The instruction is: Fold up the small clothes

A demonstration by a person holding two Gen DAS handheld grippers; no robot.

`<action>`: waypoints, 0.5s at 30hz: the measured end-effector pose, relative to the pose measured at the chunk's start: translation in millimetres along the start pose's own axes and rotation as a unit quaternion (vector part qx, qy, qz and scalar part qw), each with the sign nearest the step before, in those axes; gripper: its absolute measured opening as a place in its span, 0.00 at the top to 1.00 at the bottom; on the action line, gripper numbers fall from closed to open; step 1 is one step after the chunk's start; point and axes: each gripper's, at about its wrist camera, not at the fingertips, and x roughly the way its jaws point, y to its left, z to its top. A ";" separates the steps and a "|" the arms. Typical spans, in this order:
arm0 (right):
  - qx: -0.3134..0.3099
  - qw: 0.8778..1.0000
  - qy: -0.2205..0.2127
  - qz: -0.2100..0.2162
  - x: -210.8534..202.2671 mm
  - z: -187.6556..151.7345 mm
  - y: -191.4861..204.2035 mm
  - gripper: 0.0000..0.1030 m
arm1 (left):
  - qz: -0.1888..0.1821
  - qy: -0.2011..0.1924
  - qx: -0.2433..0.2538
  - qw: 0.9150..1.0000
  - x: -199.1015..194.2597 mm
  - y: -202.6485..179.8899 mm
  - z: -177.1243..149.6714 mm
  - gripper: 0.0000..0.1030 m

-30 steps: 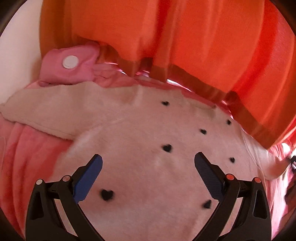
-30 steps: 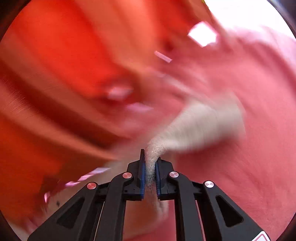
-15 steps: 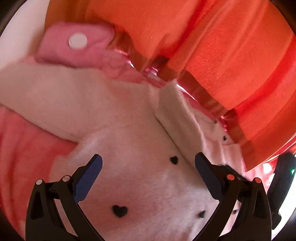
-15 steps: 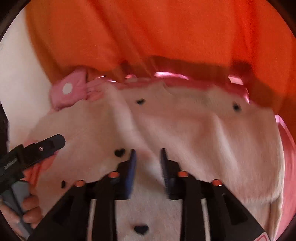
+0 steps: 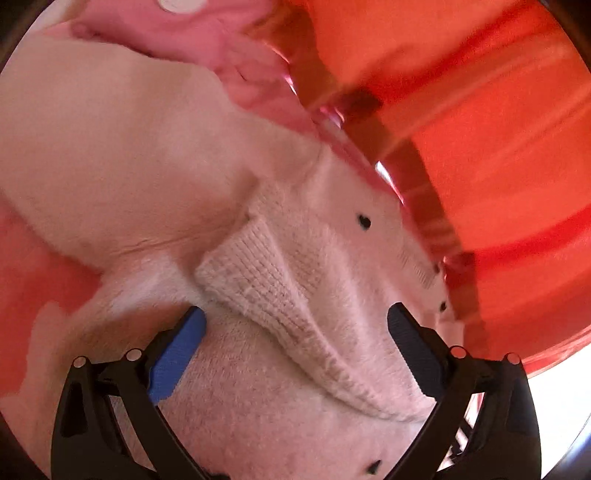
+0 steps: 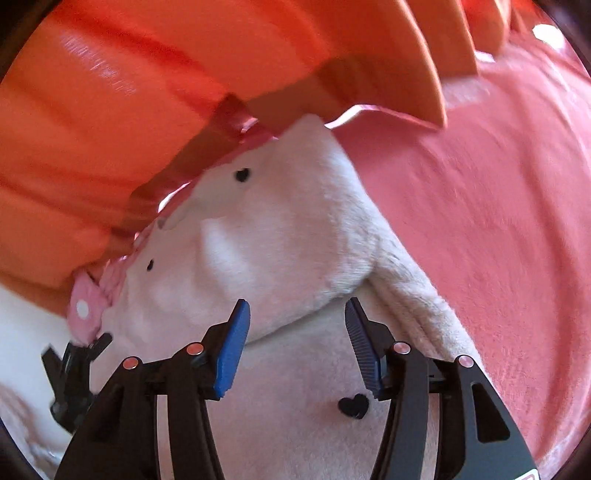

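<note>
A small cream fleece sweater with black hearts [image 5: 110, 155] [image 6: 273, 243] lies on a pink blanket. One sleeve with a ribbed knit cuff [image 5: 266, 280] is folded across its body. My left gripper [image 5: 295, 325] is open and empty, low over the sweater, with the cuff between its fingers. My right gripper [image 6: 295, 321] is open and empty, just above the folded edge of the sweater. The left gripper also shows in the right wrist view [image 6: 74, 369] at the lower left.
An orange curtain [image 5: 480, 129] [image 6: 129, 92] hangs along the far edge. A pink cloth with a white dot [image 5: 192, 29] [image 6: 86, 306] lies by the sweater's far side. The pink blanket [image 6: 498, 221] spreads to the right.
My right gripper let go of the sleeve after carrying it across the sweater, and opened. My left gripper moved closer to the sweater and stayed open.
</note>
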 end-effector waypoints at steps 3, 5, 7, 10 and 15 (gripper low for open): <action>0.034 0.999 0.008 0.023 3.7 6.1 -7.8 0.48 | -0.005 -0.016 -0.008 1.000 -17.2 -0.8 -5.4 0.06; 0.049 0.998 0.008 0.035 6.8 11.0 -11.8 0.48 | -0.009 -0.009 -0.014 1.000 -12.8 1.8 -6.5 0.06; 0.065 0.997 0.009 0.045 14.8 15.5 -17.8 0.48 | -0.014 0.019 -0.033 0.999 9.0 8.4 -1.5 0.06; 0.080 0.995 0.000 0.055 25.5 21.7 -24.1 0.48 | -0.011 0.003 -0.014 1.000 15.1 8.4 5.1 0.09; 0.024 0.997 -0.048 0.058 13.5 34.0 -5.3 0.92 | -0.074 0.013 0.007 0.997 26.7 1.4 21.3 0.93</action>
